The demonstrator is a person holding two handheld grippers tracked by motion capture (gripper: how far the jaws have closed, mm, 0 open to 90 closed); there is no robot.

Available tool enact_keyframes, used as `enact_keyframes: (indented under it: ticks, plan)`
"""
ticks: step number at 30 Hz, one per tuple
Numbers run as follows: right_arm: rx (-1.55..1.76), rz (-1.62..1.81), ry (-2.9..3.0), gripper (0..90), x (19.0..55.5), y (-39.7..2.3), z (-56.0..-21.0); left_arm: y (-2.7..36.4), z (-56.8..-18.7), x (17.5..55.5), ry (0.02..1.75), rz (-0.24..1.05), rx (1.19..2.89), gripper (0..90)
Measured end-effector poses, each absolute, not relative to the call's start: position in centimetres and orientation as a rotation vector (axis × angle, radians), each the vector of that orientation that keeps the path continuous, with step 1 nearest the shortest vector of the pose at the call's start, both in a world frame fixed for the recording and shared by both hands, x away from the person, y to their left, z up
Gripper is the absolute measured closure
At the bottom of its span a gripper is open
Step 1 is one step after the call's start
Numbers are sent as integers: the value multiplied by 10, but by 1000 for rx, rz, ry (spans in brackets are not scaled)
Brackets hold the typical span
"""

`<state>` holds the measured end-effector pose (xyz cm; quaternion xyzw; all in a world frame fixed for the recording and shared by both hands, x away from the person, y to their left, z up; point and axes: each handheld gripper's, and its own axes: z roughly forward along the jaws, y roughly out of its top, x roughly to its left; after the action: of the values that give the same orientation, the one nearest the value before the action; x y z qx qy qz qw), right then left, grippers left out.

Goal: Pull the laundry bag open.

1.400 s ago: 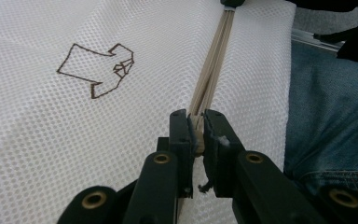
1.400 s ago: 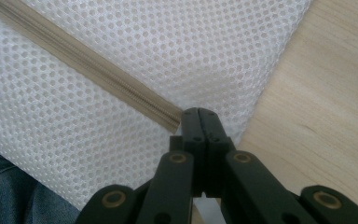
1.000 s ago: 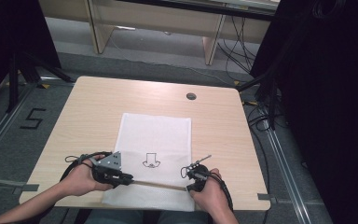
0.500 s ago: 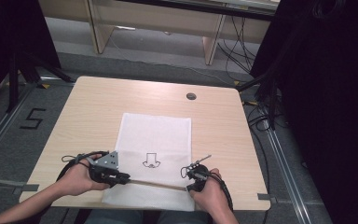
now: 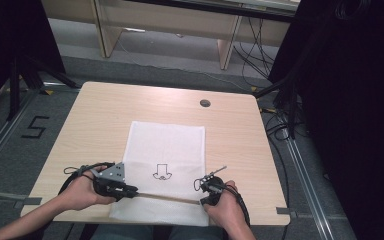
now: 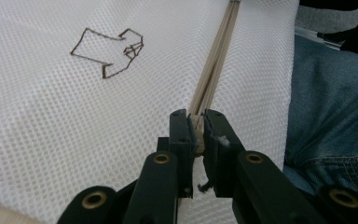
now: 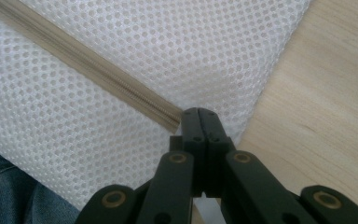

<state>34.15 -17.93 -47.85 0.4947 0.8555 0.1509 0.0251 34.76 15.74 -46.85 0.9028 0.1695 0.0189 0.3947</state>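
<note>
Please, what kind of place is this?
Probably a lab set up for recording: a lone wooden table on grey floor, black curtains beside it, loose cables, and a taped number 5.

— What holds everything up?

— A light wooden table point(image 5: 105, 120) with rounded corners, standing on a grey floor. Near its far edge, right of centre, sits a small dark round cap point(image 5: 205, 103).

— And what lies on the wood?

— A white mesh bag point(image 5: 167, 145), flat, reaching from mid-table to the near edge and slightly over it. It bears a small dark line drawing point(image 5: 161, 171), and a beige zipper point(image 5: 165, 198) runs across its near end.

— Bare wood elsewhere?

— To either side, yes.
</note>
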Motion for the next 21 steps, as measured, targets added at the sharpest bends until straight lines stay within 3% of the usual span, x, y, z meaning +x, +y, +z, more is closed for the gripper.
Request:
enact_keyframes:
  ticks: [21]
  plan:
    - [1543, 460, 2637, 900, 341, -179, -478, 177, -466, 348, 475, 69, 2286, 819]
